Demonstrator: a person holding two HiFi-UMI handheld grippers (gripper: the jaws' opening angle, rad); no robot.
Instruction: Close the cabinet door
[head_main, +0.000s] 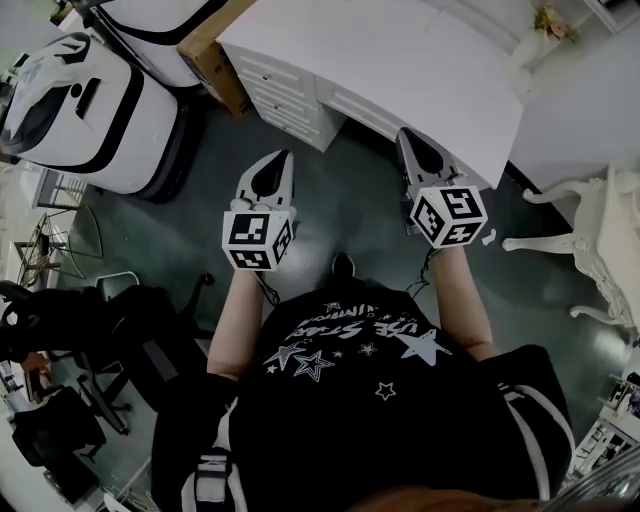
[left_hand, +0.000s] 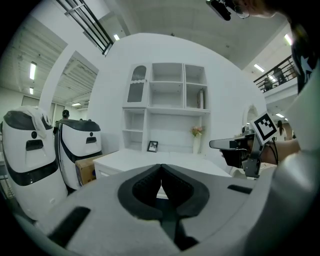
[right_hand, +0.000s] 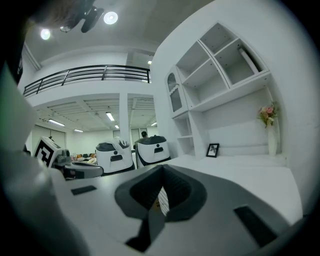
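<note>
A white hutch with open shelves stands on a white desk. Its small cabinet door with an arched pane sits at the hutch's upper left and also shows in the right gripper view as the door; it looks flush with the frame. My left gripper is shut with nothing between its jaws and points at the desk from some way off. My right gripper is also shut and empty. In the head view the left gripper and right gripper are held side by side before the desk's drawer fronts.
Two large white pod-shaped machines and a cardboard box stand left of the desk. A white ornate chair is at the right, black office chairs at the lower left. A photo frame and a flower vase stand on the desk.
</note>
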